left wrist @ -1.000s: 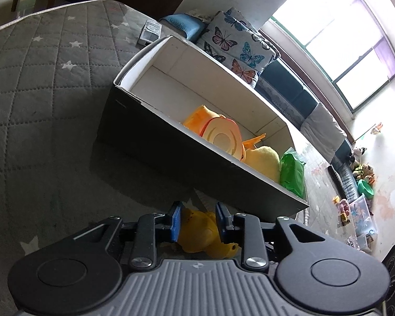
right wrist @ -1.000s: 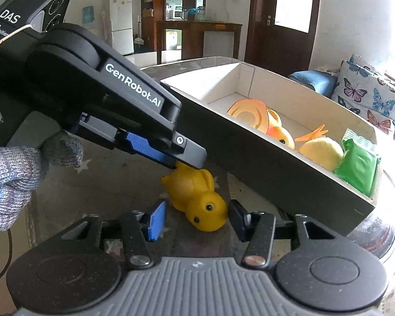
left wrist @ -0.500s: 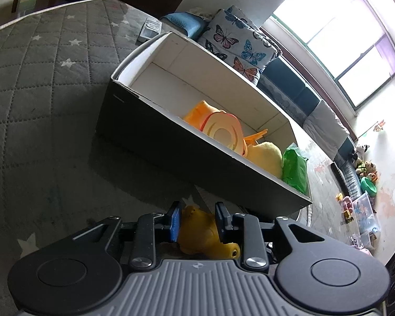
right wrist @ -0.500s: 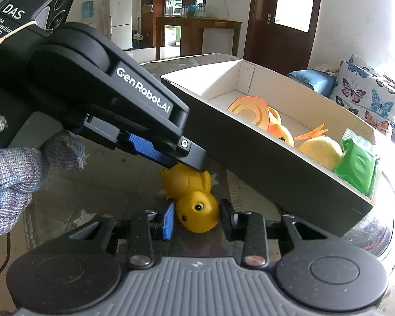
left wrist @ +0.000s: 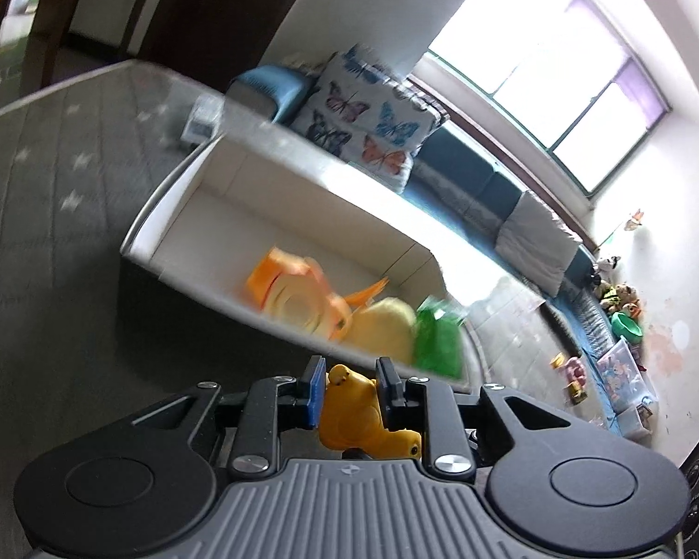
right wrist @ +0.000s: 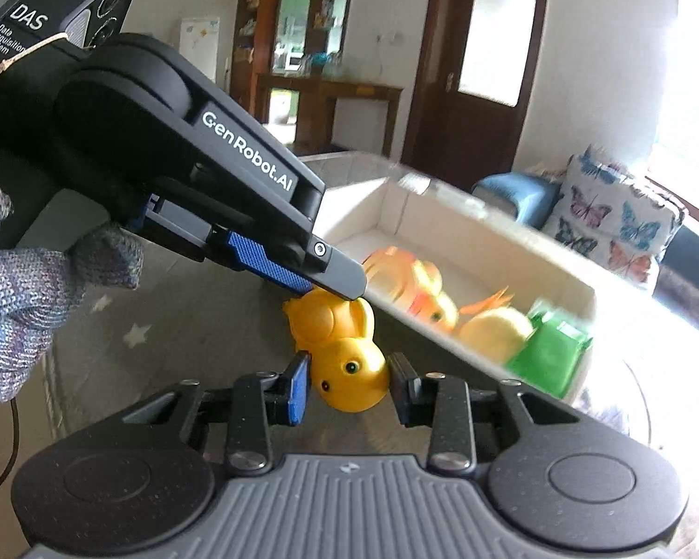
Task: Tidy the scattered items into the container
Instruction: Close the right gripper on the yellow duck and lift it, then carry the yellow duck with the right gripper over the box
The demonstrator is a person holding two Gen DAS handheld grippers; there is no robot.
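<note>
Gripped from two sides, a glossy yellow rubber duck toy (right wrist: 345, 349) is held clear of the grey quilted, star-patterned table cover (right wrist: 116, 326). Its round head, with one black eye showing, is clamped between the pads of the right gripper (right wrist: 347, 389), one blue and one black, whose jaws are closed narrowly on it. Its body is pinched by the left gripper (left wrist: 349, 384), which in the right wrist view reaches in from ten o'clock; the jaws of that gripper have just been closing, and the duck sits tight between them. A hand in a grey knitted glove (right wrist: 18, 307) is seen at nine o'clock in the right wrist view, on the left tool's handle.

Just beyond the duck, toward one o'clock in both views, stands a long open rectangular box, dark outside and white inside (left wrist: 303, 195). Its contents are blurred: an orange plastic toy with a pale round disc (left wrist: 293, 289), a soft pale yellow rounded item (left wrist: 387, 326), and a bright green packet (left wrist: 435, 337) at the box's right end. Whether these touch one another cannot be told.

Farther out, at one o'clock in the left wrist view, a white cushion printed with butterflies (left wrist: 363, 126) rests on a dark blue sofa (left wrist: 466, 167) under a bright window (left wrist: 550, 70).
</note>
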